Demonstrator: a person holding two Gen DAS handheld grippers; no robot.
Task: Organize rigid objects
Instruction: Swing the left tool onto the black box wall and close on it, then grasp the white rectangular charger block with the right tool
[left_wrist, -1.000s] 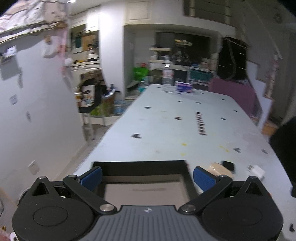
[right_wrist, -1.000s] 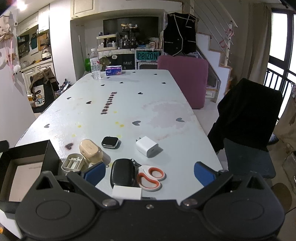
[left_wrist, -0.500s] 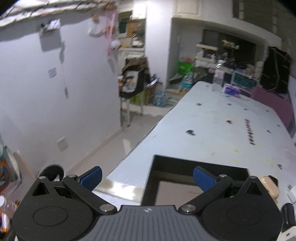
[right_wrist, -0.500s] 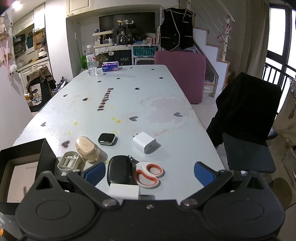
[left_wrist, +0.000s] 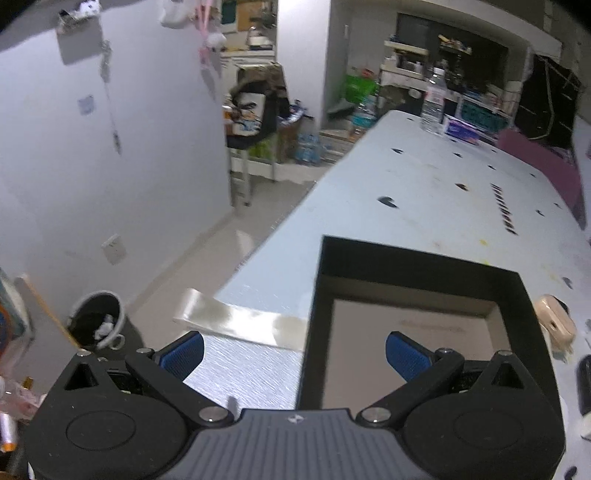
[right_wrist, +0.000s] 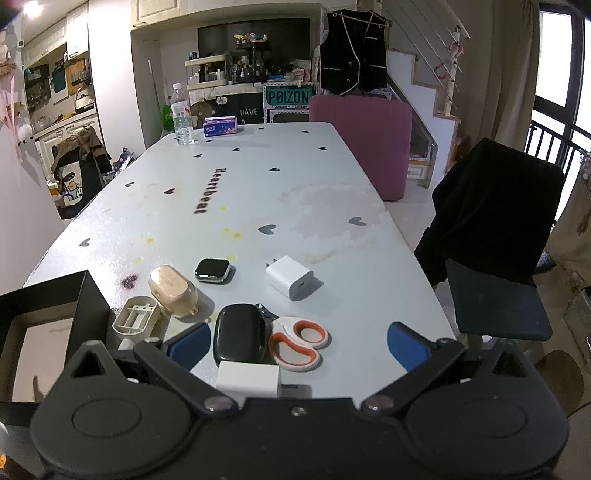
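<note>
Though black outside, box (left_wrist: 417, 273) pale-floored.

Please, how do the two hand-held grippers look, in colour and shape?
Both look alike. The left hand-held gripper and the right hand-held gripper each have blue finger pads on black angular arms, two round black discs, and silver pivot screws. The left one has a ribbed grey centre plate.

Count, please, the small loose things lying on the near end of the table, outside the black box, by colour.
White: 2, the charger and the block
Black: 2, the case and the watch
Beige: 2, the case and the tray
Orange and white: 1, the scissors
Total: 7
</note>
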